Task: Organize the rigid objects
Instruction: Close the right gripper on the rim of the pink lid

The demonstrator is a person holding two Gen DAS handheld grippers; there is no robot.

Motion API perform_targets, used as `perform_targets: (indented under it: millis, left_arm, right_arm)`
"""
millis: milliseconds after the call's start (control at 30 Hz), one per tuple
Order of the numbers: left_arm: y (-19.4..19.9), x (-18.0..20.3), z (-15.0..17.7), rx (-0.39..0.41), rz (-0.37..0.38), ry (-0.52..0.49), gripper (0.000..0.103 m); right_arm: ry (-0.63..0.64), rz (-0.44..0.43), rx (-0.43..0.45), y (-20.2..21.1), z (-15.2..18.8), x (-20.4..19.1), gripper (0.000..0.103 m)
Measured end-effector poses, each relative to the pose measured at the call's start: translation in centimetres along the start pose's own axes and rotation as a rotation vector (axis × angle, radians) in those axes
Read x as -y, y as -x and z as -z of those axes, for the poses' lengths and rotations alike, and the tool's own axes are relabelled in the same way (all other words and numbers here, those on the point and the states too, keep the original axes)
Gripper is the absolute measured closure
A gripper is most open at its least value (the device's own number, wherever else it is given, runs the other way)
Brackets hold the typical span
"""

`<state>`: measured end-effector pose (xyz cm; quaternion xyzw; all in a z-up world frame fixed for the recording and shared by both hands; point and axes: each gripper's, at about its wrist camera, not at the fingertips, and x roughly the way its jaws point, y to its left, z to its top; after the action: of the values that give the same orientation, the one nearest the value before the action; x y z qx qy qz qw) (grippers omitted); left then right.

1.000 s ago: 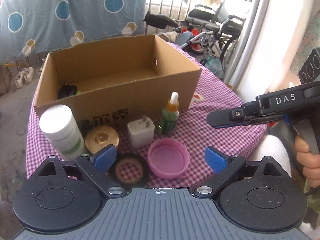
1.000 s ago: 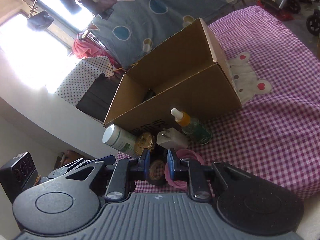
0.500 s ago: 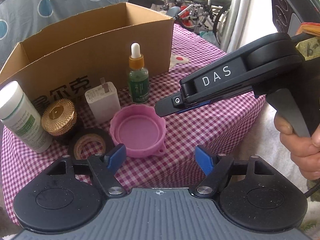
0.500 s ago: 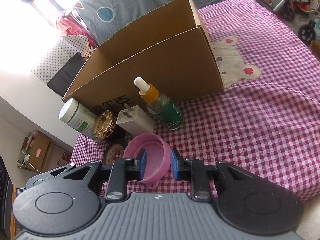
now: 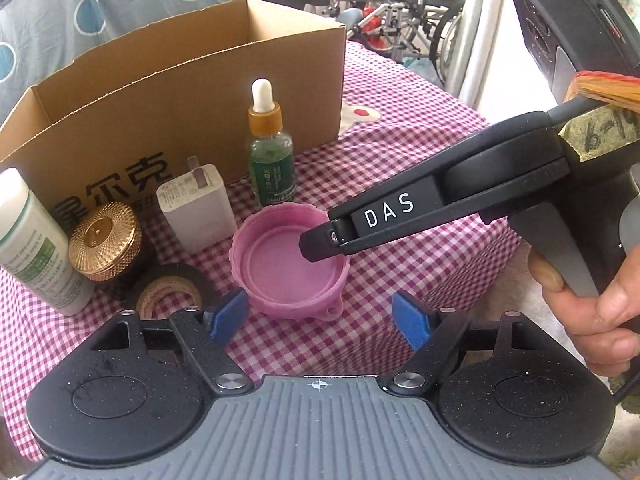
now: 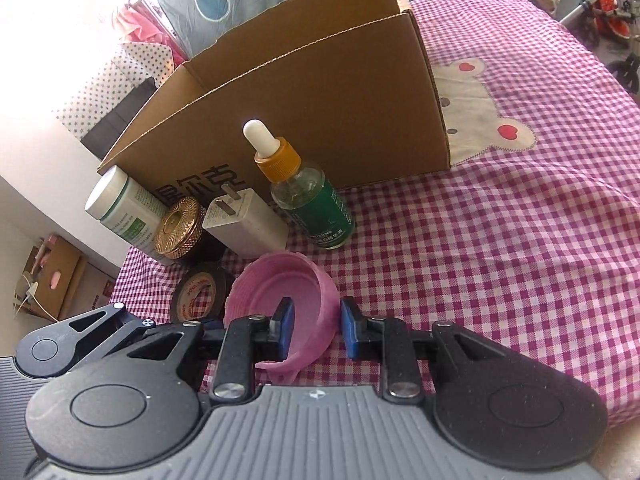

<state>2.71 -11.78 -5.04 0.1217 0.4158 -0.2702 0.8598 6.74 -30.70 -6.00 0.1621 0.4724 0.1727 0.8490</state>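
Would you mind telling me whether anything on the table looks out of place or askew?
Only the pink lid stands out: it lies upside down, hollow side up, on the checked cloth. The dropper bottle and charger stand upright.

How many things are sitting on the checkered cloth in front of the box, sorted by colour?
White: 2, tube, charger plug
Gold: 1, round lid
Green: 1, dropper bottle
Pink: 1, cap
Black: 1, tape roll
Total: 6
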Motion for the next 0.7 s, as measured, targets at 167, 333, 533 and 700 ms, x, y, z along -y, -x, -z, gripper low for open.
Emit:
perform_targets:
  millis: [167, 333, 533, 700]
  left_arm:
    - [-0.2, 1.3, -0.2, 0.019, 0.067, -0.024, 0.024]
    - [-0.5, 2.3, -0.5, 0.023, 0.044, -0.054, 0.024]
    - [-1.1, 2.4, -1.1, 0.009, -0.003, -0.061, 0.024]
    - [-1.7, 2.4, -1.3, 0.002, -0.03, -0.075, 0.025]
  right_arm:
    - [-0.03, 0.048, 0.02, 1.6, 0.4, 1.4, 0.076]
    - [-0.086, 0.029, 0.033, 2.5, 0.7, 2.9, 0.077]
    - [-0.083, 0.025, 0.04, 2.6, 0.7, 2.8, 0.077]
    - [-0.09, 0.015, 0.047, 2.6, 0.7, 2.9, 0.077]
